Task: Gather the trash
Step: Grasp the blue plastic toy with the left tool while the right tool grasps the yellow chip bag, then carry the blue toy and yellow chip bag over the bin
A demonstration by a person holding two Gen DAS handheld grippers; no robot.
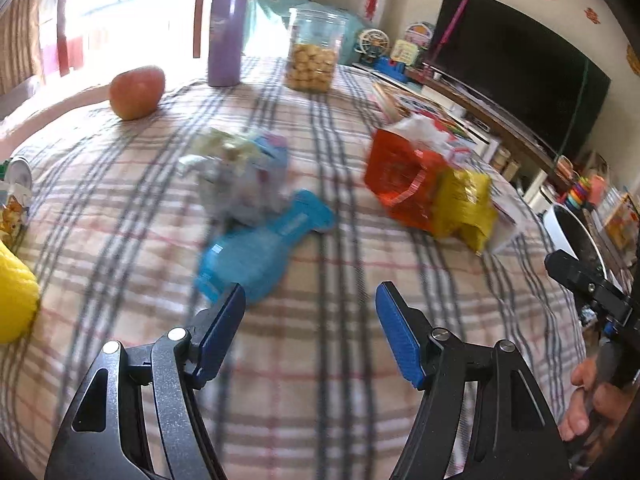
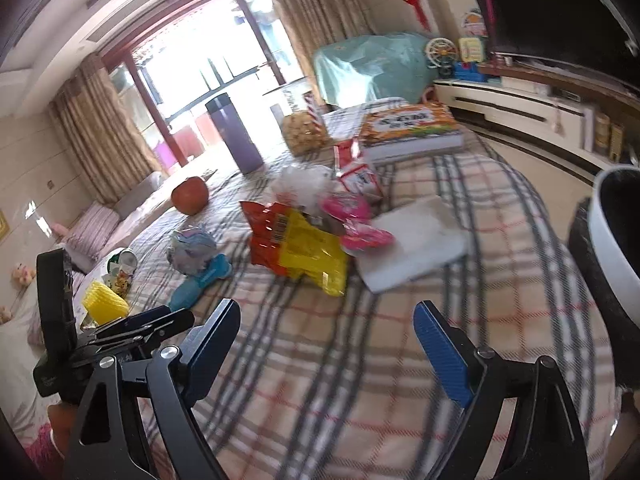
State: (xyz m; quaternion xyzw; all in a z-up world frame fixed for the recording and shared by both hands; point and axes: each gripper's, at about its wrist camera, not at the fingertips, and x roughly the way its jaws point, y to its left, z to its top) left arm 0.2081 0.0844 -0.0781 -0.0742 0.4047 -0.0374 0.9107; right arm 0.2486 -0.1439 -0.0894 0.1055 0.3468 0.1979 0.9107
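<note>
On the plaid tablecloth (image 1: 320, 360) lies trash: a blue plastic wrapper (image 1: 260, 256), a crumpled pale wrapper ball (image 1: 240, 172), and a red and yellow snack bag (image 1: 432, 188). My left gripper (image 1: 310, 320) is open and empty, just in front of the blue wrapper. In the right wrist view the red and yellow bag (image 2: 300, 240), pink wrappers (image 2: 356, 220), a white napkin (image 2: 412, 240), the crumpled ball (image 2: 192, 252) and the blue wrapper (image 2: 200, 280) lie ahead. My right gripper (image 2: 324, 336) is open and empty, short of them.
An apple (image 1: 138, 92), a purple flask (image 1: 226, 34) and a jar of snacks (image 1: 314, 52) stand at the back. A thick book (image 2: 412, 132) lies far right. A white bin (image 2: 616, 240) stands off the table's right edge. Yellow cups (image 2: 104, 300) and a can (image 1: 18, 172) sit at the left.
</note>
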